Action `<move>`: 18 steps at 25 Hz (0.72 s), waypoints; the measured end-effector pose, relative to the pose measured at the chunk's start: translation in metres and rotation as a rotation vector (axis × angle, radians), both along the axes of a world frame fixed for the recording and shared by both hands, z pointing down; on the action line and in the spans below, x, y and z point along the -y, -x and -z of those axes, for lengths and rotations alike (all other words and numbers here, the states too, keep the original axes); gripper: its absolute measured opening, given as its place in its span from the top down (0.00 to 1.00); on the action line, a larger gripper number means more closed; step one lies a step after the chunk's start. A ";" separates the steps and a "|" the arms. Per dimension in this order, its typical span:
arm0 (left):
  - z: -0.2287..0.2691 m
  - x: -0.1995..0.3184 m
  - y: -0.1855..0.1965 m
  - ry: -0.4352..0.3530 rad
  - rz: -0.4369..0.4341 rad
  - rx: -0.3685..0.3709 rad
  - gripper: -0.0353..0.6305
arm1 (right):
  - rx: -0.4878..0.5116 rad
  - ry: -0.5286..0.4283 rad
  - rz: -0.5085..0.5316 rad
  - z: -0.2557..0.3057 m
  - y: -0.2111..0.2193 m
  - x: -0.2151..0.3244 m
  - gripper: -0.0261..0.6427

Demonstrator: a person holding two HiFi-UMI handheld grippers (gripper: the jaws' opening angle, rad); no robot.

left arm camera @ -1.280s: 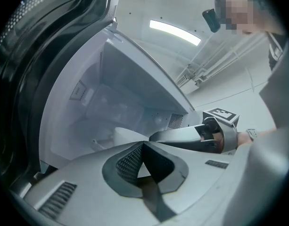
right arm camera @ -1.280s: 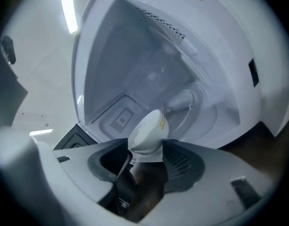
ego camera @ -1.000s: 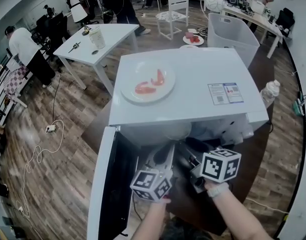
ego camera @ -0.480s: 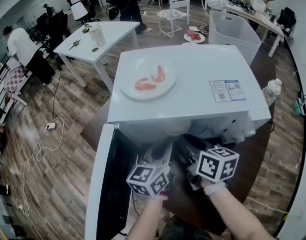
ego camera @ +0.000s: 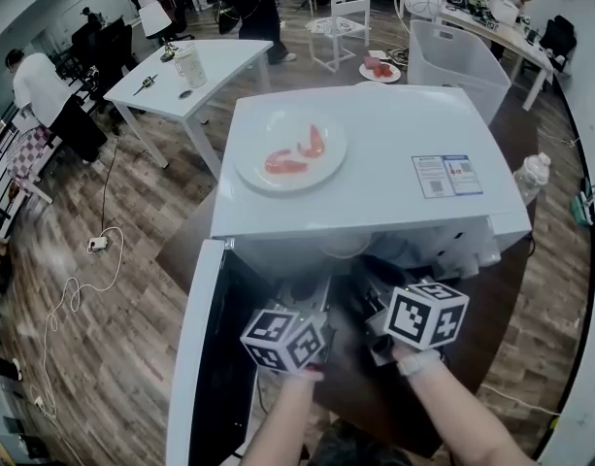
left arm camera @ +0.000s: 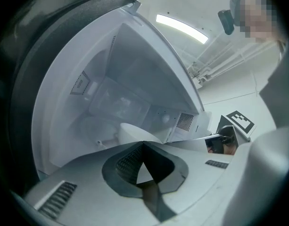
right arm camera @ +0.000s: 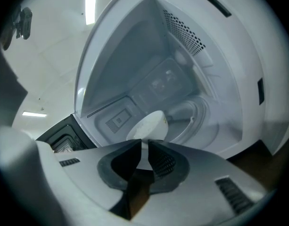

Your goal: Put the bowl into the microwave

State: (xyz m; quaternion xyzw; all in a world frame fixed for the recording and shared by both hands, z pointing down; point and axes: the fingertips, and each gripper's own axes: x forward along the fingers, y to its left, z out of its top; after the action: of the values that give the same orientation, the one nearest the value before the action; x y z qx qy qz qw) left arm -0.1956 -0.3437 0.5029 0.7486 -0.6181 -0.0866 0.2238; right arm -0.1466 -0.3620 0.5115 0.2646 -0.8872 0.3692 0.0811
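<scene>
In the last second I push both hands forward. In the head view the bowl point(right arm camera: 149, 125) was a broad white shape under the front lip of the microwave point(ego camera: 375, 178), and now only a thin arc of it shows there. So it has passed the mouth and is inside the cavity.

My right tool point(right arm camera: 145, 147) is clamped on the bowl's near rim, with the white wall pinched in the narrow slot between its jaws. My left tool point(left arm camera: 143, 145) has its tips drawn together at the rim as well, and I judge it is also holding. From the right gripper view the bowl hangs tilted in front of the turntable point(right arm camera: 196, 114). I cannot tell whether it touches the glass.

The door point(ego camera: 195, 357) stands wide open toward the left edge of the surface point(ego camera: 506, 294), and the mouth faces the near edge. The plate point(ego camera: 250, 170) on top is undisturbed.

I judge the carry is nearly done. What remains is to level the bowl, set it down on the turntable, let go and draw both tools back out.
</scene>
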 end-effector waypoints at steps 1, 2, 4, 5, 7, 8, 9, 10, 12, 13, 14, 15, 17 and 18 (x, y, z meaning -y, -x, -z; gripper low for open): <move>0.000 0.001 0.001 0.001 -0.001 -0.002 0.94 | -0.003 0.001 -0.005 0.000 0.000 0.001 0.90; 0.001 0.002 0.002 0.002 -0.001 -0.005 0.94 | -0.004 0.002 -0.010 -0.001 0.000 0.003 0.92; 0.000 0.003 0.004 0.008 -0.004 -0.013 0.94 | -0.005 0.007 -0.014 -0.002 0.000 0.003 0.92; -0.001 0.003 0.004 0.011 -0.005 -0.017 0.94 | -0.007 0.008 -0.013 -0.002 0.000 0.003 0.92; -0.001 0.006 0.005 0.013 -0.006 -0.027 0.94 | -0.012 0.005 -0.013 -0.004 0.000 0.005 0.92; -0.001 0.007 0.005 0.012 -0.007 -0.030 0.94 | -0.012 0.003 -0.016 -0.004 0.000 0.006 0.94; -0.002 0.008 0.005 0.011 -0.007 -0.032 0.94 | -0.012 0.004 -0.019 -0.004 0.000 0.007 0.95; -0.002 0.009 0.006 0.012 -0.007 -0.033 0.94 | -0.010 0.005 -0.022 -0.004 0.001 0.008 0.95; -0.002 0.010 0.007 0.014 -0.006 -0.037 0.94 | -0.001 0.009 -0.027 -0.004 0.002 0.009 0.95; -0.002 0.011 0.007 0.015 -0.007 -0.039 0.94 | 0.001 0.010 -0.031 -0.004 0.002 0.010 0.95; -0.003 0.012 0.007 0.016 -0.009 -0.040 0.94 | 0.002 0.012 -0.035 -0.005 0.002 0.012 0.95; -0.003 0.013 0.006 0.018 -0.012 -0.041 0.94 | 0.002 0.014 -0.040 -0.005 0.001 0.014 0.95; -0.004 0.015 0.005 0.022 -0.014 -0.041 0.94 | 0.007 0.018 -0.046 -0.005 0.001 0.016 0.95; -0.004 0.016 0.005 0.024 -0.015 -0.043 0.94 | 0.010 0.019 -0.047 -0.005 0.001 0.017 0.95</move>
State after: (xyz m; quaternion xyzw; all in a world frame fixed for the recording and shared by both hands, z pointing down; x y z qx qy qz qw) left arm -0.2007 -0.3596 0.5070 0.7486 -0.6083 -0.0937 0.2465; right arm -0.1476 -0.3794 0.5169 0.2827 -0.8775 0.3809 0.0707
